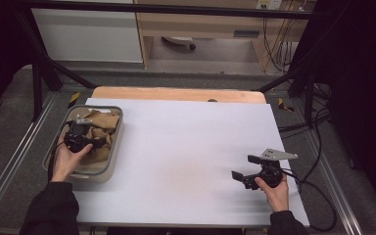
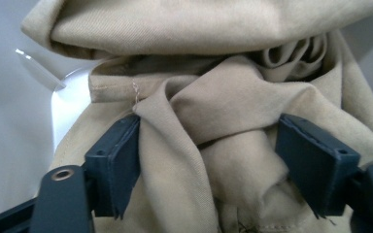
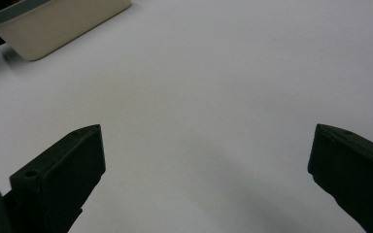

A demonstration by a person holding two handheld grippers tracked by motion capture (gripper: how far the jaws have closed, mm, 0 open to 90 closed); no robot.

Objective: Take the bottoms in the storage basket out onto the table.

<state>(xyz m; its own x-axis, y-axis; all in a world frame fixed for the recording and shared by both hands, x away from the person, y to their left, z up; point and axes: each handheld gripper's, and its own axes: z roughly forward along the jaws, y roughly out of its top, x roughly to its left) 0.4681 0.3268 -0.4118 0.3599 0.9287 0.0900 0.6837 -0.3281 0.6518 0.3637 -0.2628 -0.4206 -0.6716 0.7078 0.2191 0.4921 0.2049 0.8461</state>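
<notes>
- In the left gripper view, the left gripper (image 2: 209, 170) is sunk into the tan cloth (image 2: 209, 97): its 2 jaws stand spread on either side of a raised fold, and both pads touch the fabric at its flanks, but the bunch between them does not look squeezed flat, so this reads as a grip not yet made.
- The fold lies straight ahead of and between the fingers, its ridge running roughly away from the camera; judged from this, the coming move needs only a closing of the jaws and then a lift, with no sideways shift.
- The cloth is crumpled inside the pale bin (image 1: 116, 142) at the table's left side, and the bin's wall (image 2: 9, 121) shows light and smooth to the left of the jaws, so room to that side is tight.
- In the high view, the left hand is plainly the nearer one; the right gripper (image 1: 242, 169) hovers well apart at the right of the white table top (image 1: 186, 147), jaws spread wide with nothing between them.
- Between bin and right gripper the white surface lies bare, giving open room to carry the cloth out and spread it.
- Farther off, the table's wooden back edge (image 1: 176, 94) bounds that room.
</notes>
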